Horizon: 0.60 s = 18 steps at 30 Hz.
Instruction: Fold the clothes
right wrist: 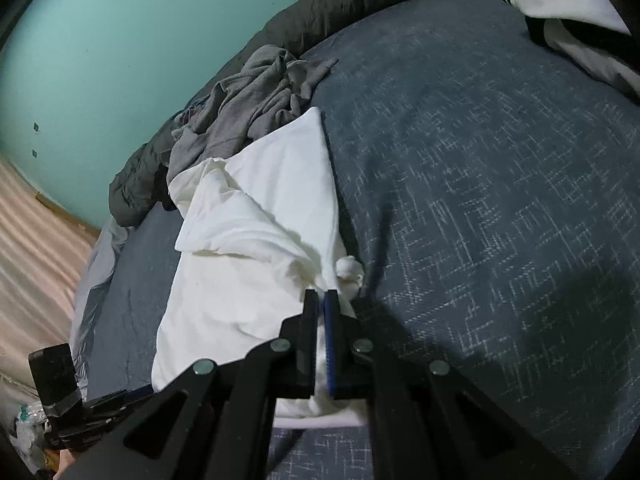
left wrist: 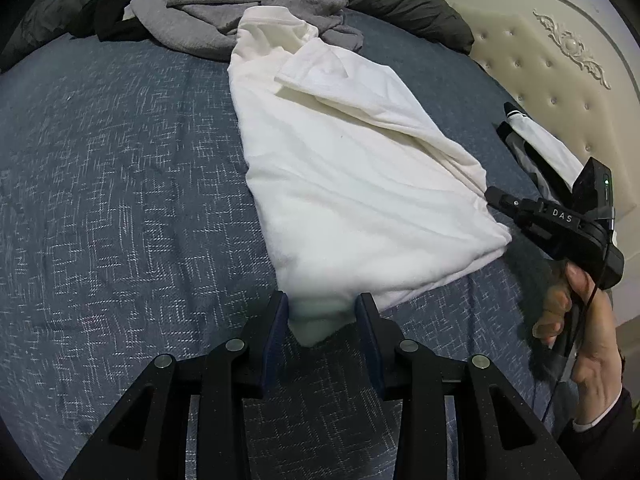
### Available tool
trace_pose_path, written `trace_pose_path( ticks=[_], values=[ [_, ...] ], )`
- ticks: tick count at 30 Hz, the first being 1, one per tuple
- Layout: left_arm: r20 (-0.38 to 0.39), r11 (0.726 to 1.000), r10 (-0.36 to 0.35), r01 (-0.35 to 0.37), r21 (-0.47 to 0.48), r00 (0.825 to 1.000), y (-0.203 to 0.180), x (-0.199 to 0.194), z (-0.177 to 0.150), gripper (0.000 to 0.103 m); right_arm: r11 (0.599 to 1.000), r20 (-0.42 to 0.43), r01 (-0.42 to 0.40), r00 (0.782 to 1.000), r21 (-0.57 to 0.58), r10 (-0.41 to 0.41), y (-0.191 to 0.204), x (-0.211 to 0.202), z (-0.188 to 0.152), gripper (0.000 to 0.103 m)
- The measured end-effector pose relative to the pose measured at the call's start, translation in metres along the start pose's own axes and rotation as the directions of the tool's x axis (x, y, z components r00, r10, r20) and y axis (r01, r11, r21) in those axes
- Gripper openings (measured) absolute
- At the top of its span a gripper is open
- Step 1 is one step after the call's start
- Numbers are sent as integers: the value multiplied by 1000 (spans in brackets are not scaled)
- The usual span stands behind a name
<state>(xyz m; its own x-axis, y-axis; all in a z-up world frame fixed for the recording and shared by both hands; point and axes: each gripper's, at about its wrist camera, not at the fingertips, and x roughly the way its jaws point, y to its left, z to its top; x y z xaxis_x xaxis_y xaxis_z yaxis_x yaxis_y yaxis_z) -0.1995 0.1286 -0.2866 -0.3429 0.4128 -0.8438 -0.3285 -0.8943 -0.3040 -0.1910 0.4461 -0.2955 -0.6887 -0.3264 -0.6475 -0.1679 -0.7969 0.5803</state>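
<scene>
left gripper (left wrist: 322, 312): jaws part open w/ the near corner of the white garment (left wrist: 348, 184) bunched between the pads. Cloth fills the gap and touches both, so I'd call it a grip on that corner.
right gripper (right wrist: 320, 300): jaws pinched nearly together on a thin fold of the same garment's edge, white fabric showing in the slit betw. the pads. Clamped on cloth imo.
right hand (left wrist: 576, 320): wrapped round the handle of that tool, off by the headboard-side edge of the bed (left wrist: 120, 160).
garment, where: middle of the blue bedspread, already folded in on itself lengthwise, one flap lying over the top.
long axis: runs from the left gripper's corner straight away toward the far edge of the bed, ending at the grey clothes pile (left wrist: 240, 12), which it touches or just overlaps.
the key relation: both grippers are on the near short end, left at one corner, right at the other side's edge. So the whole length of the shirt lies ahead of them.
next move (guess): carry the near end fwd along that axis to the far end to halve it. Both need to travel together or the edge skews.
nearer hand: neither really, they share the hem end.
other stuff: black and white garment (right wrist: 560, 4) near the headboard (left wrist: 540, 60), well apart from the white one.
</scene>
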Motion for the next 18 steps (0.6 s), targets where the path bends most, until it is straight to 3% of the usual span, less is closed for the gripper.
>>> trace_pose_path(
  ticks=[5,7,8,9,15,18],
  values=[
    [14,1000,4,-3,-23,1000,2,-6,-5,42,999,40,1,999,52,-3,-5,-11,5,4],
    [28,999,12,-11,-34,1000,3,-10,-7,48,996,21,-6,1000,92,4,-12,-13,5,20],
    [35,999,6,-4,-42,999,4,-12,-7,48,994,10,-10,1000,107,9,-14,-13,4,36],
    [39,999,5,-3,-49,999,4,-12,-7,49,993,-1,-13,1000,117,14,-16,-13,3,38],
    [60,997,2,2,-71,998,6,-12,2,50,1000,-39,-2,999,12,3,1,-21,-9,38],
    [57,999,6,-3,-52,998,4,-8,4,51,999,-92,19,996,-37,-23,6,-9,-17,27]
  ],
)
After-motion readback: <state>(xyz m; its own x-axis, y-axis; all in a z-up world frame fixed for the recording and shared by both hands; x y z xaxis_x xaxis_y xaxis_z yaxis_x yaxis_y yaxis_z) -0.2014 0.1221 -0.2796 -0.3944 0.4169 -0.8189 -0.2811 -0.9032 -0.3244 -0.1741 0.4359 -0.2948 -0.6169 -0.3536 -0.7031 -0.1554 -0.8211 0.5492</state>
